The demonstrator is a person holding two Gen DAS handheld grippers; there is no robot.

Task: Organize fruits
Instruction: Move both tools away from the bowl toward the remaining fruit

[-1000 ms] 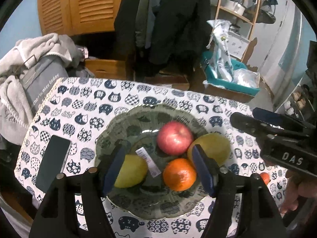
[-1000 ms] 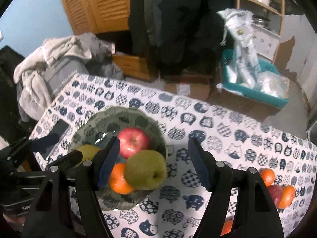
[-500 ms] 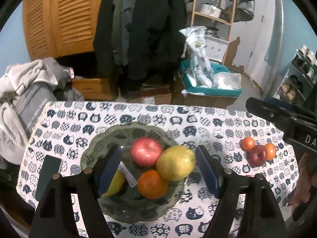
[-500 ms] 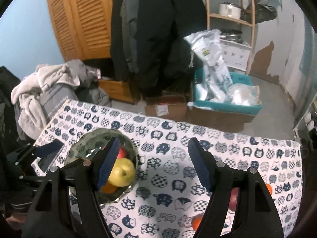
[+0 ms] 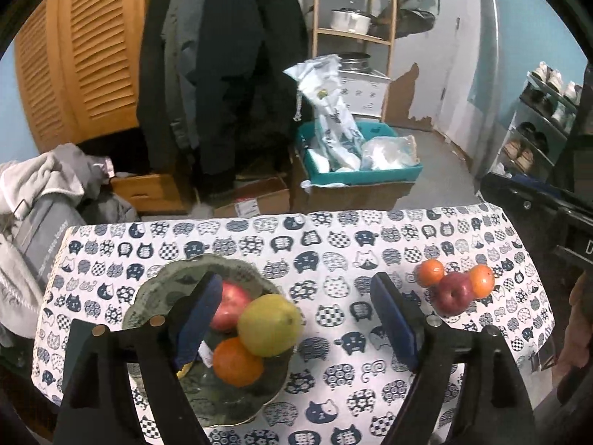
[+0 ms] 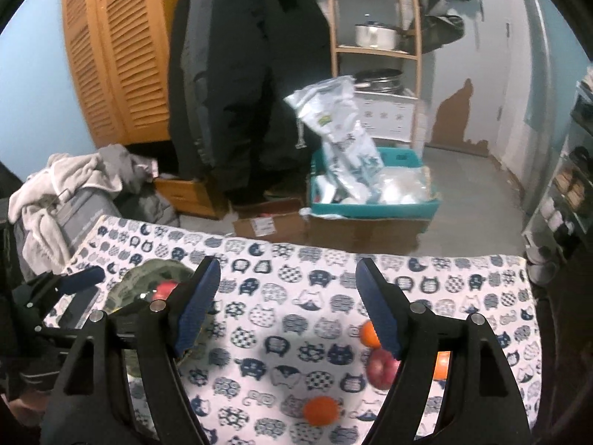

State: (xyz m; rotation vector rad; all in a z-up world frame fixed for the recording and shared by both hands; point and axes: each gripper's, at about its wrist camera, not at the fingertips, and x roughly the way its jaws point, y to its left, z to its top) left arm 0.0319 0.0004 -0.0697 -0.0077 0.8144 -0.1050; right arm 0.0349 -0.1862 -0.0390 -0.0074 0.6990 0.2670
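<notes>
A green glass bowl [image 5: 148, 296] sits on the left of the cat-print tablecloth [image 5: 333, 244]. It holds a red apple [image 5: 229, 306], a yellow-green pear [image 5: 268, 324], an orange [image 5: 235, 361] and a yellow fruit mostly hidden by my left finger. My left gripper [image 5: 296, 322] hovers above the bowl's right side, jaws opening with nothing held. To the right lie a dark red apple [image 5: 452, 293] and two oranges [image 5: 430, 272]. My right gripper [image 6: 287, 307] hangs over the cloth, jaws opening and empty, with a red apple [image 6: 381, 369] and oranges [image 6: 320, 409] below it.
A dark phone [image 6: 79, 306] lies on the table's left edge. Behind the table are a teal bin [image 5: 363, 176] on cardboard boxes, hanging coats [image 5: 222, 74], a wooden shelf, a shoe rack on the right and a clothes pile [image 5: 37, 193] on the left.
Both grippers rose and drew back from the bowl, so the table looks smaller. Both sets of jaws spread wider. The right gripper swung right, leaving the pear in the bowl; loose fruit came into view.
</notes>
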